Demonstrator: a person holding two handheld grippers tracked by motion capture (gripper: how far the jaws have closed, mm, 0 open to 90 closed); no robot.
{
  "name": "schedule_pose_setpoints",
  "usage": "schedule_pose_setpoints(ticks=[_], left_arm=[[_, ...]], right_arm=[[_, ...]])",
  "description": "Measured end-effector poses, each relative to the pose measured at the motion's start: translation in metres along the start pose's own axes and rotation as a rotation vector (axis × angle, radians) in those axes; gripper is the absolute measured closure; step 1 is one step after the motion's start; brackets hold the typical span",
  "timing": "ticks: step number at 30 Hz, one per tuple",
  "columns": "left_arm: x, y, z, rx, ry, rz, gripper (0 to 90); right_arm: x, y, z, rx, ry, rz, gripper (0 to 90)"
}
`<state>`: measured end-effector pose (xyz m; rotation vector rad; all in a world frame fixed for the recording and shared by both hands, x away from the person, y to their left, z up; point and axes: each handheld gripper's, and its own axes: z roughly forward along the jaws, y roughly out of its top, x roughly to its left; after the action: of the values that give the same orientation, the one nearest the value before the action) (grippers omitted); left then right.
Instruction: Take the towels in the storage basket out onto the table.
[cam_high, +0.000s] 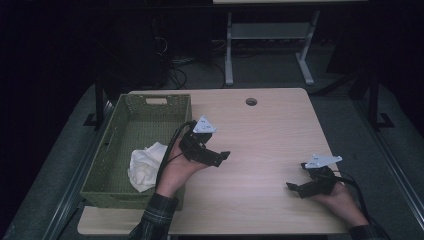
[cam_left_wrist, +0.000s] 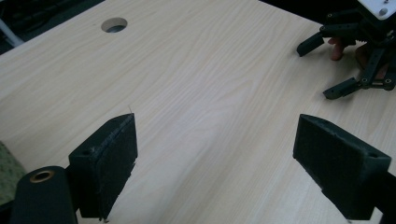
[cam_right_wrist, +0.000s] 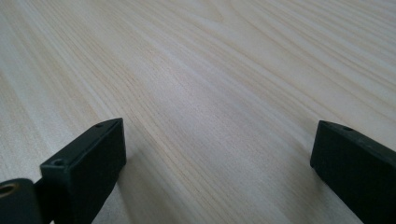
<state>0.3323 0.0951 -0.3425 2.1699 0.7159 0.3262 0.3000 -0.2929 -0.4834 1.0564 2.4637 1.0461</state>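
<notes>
High view: white cloth (cam_high: 145, 166) in basket (cam_high: 150, 106), just beside left gripper (cam_high: 220, 157) (jaws spread, empty); likely soft, light; pinch a raised fold.

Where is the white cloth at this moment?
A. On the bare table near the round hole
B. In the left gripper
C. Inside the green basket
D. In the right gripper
C: the high view shows the white cloth lying crumpled inside the green basket, apart from both open grippers.
</notes>
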Motion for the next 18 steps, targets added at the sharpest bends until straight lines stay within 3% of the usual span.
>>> schedule_pose_setpoints(ticks=[18], left_arm=[[0.030, -0.009, -0.028, -0.009, 0.035, -0.022, 13.1]], right_arm=[[0.000, 0.000, 0.000, -0.001, -0.001, -0.002, 3.1]])
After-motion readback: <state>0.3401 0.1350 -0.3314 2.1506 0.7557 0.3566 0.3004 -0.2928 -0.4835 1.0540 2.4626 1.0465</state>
